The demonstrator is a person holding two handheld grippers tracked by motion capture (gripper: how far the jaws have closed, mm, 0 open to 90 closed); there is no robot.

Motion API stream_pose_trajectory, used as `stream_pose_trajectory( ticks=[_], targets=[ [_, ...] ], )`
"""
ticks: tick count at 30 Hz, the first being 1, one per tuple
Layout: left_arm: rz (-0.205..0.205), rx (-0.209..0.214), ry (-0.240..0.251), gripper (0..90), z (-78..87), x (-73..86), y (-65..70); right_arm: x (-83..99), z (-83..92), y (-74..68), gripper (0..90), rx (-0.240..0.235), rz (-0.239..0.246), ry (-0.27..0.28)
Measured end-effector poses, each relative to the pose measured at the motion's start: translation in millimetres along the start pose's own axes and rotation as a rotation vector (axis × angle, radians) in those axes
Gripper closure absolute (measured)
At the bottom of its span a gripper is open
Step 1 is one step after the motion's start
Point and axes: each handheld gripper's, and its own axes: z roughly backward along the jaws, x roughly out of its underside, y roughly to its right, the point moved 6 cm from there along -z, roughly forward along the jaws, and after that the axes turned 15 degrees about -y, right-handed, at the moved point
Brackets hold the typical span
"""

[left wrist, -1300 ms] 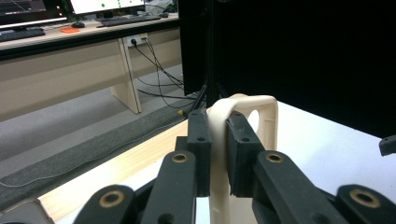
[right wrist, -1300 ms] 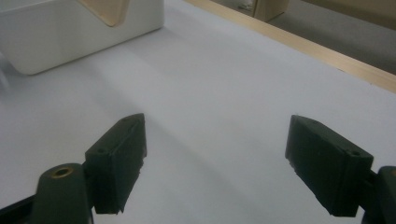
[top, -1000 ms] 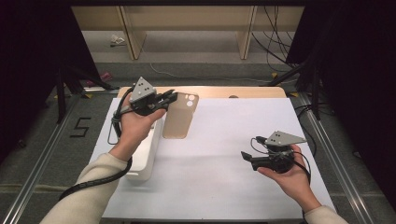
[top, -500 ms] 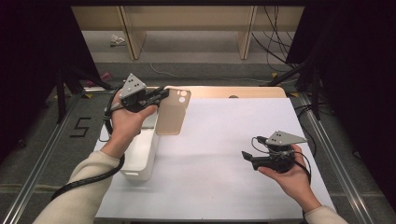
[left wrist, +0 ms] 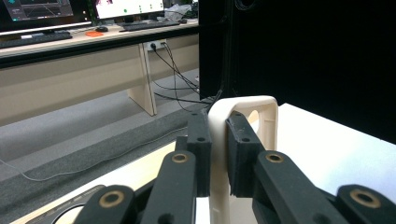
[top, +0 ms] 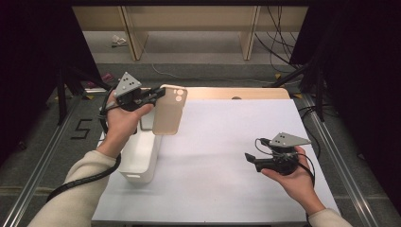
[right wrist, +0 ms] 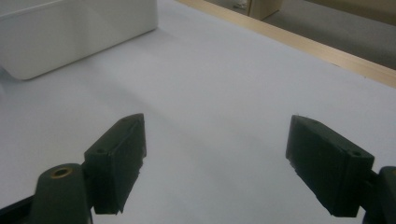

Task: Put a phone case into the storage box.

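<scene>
Left claw pinches the beige phone case by its edge, carried in the air near the white bin, likely bound there. Right claw waits wide open, empty, low over the surface.

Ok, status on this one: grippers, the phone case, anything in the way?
Left gripper shut on phone case, held in the air beside the white bin. Right gripper open, nothing in it, low over the table. Nothing in the way.
</scene>
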Motion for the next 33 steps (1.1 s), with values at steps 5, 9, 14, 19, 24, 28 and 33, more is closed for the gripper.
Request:
stream_pose_trajectory(
  ticks=[5,9,14,19,24,28,33],
  targets=[
    [0.002,-0.001,0.002,81.4,1.1,-0.9,-4.0,0.1,0.1,0.4,21.2,-0.001,-0.002,0.001],
    [0.007,-0.006,-0.001,81.4,0.8,-0.3,-7.7,-0.1,0.3,0.3,21.2,0.001,-0.002,0.002],
    [0.013,-0.012,-0.003,81.4,1.1,1.2,-12.4,-0.1,0.4,0.6,21.2,0.0,-0.005,0.003],
    [0.015,-0.02,-0.005,81.4,2.4,2.5,-18.2,0.2,0.2,0.7,21.2,-0.001,-0.006,0.0],
    [0.026,-0.029,-0.003,81.4,5.0,4.1,-24.9,0.2,0.2,0.8,21.2,-0.001,-0.008,0.001],
    [0.037,-0.036,-0.005,81.3,6.5,4.8,-29.9,0.2,0.2,0.9,21.2,-0.002,-0.009,0.001],
    [0.047,-0.042,-0.001,81.3,7.1,4.4,-35.1,0.1,0.0,0.6,21.2,-0.003,-0.009,0.001]
  ],
)
